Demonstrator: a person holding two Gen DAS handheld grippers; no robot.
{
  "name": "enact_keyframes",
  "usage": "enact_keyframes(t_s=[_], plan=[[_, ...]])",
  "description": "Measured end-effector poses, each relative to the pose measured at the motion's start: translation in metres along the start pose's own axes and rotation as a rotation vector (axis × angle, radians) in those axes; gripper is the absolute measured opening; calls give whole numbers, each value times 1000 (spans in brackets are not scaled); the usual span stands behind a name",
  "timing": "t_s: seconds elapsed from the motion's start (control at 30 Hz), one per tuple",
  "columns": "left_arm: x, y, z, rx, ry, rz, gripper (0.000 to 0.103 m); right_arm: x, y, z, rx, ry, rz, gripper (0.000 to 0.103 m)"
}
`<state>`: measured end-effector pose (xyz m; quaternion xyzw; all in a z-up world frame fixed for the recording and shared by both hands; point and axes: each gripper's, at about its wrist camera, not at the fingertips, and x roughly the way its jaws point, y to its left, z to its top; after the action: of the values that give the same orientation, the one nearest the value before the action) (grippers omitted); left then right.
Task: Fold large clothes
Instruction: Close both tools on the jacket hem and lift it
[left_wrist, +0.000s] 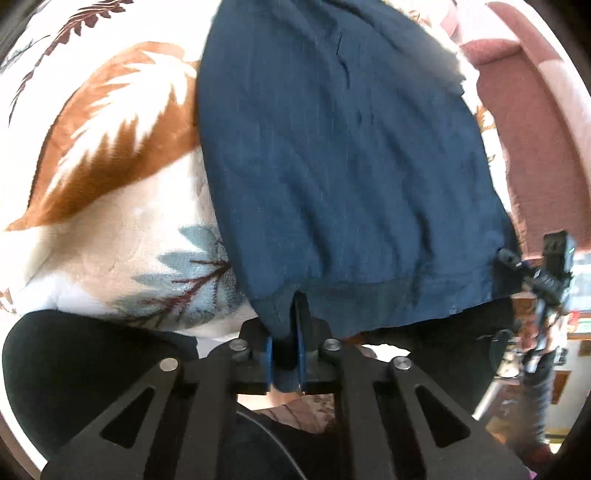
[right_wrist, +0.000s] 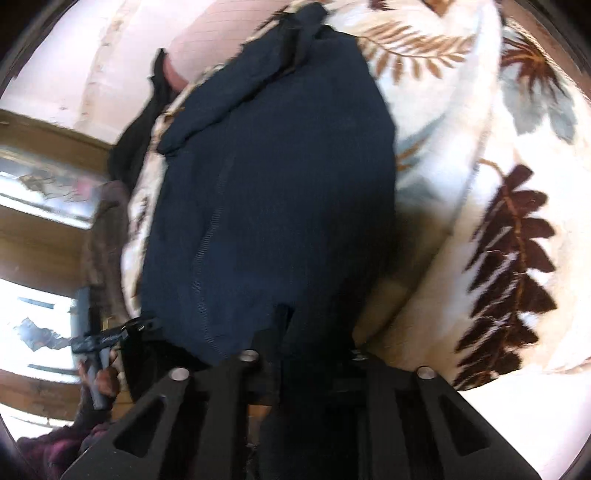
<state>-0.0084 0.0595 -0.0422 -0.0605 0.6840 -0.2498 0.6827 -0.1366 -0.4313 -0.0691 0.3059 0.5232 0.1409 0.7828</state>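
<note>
Over on the left there's plenty of bare leaf-print blanket (left_wrist: 110, 192), cream with rust and grey-blue fronds. The navy garment (left_wrist: 343, 158) lies on it lengthwise, long axis running straight away from both cameras, hem end nearest. The left gripper (left_wrist: 285, 354) is pinched tight on a bunched fold of that hem, blue pads nearly together. Moving right, the right gripper (right_wrist: 284, 354) has the hem clamped at the other end; a seam runs up the cloth. More open blanket sits right of the garment, pink wall (left_wrist: 517, 122) beyond.
</note>
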Motion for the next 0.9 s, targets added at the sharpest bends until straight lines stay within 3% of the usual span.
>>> enact_keyframes(t_s=[0.23, 0.4, 0.6, 0.9], plan=[[-49, -21, 9, 18, -118, -158, 6, -22, 26, 6, -51, -120, 178, 7], [-77, -16, 31, -14, -217, -223, 6, -33, 40, 19, -61, -205, 252, 7], [-82, 2, 59, -100, -278, -245, 3, -51, 43, 38, -51, -310, 313, 7], [-82, 24, 82, -185, -304, -238, 3, -51, 37, 60, -8, -344, 333, 7]])
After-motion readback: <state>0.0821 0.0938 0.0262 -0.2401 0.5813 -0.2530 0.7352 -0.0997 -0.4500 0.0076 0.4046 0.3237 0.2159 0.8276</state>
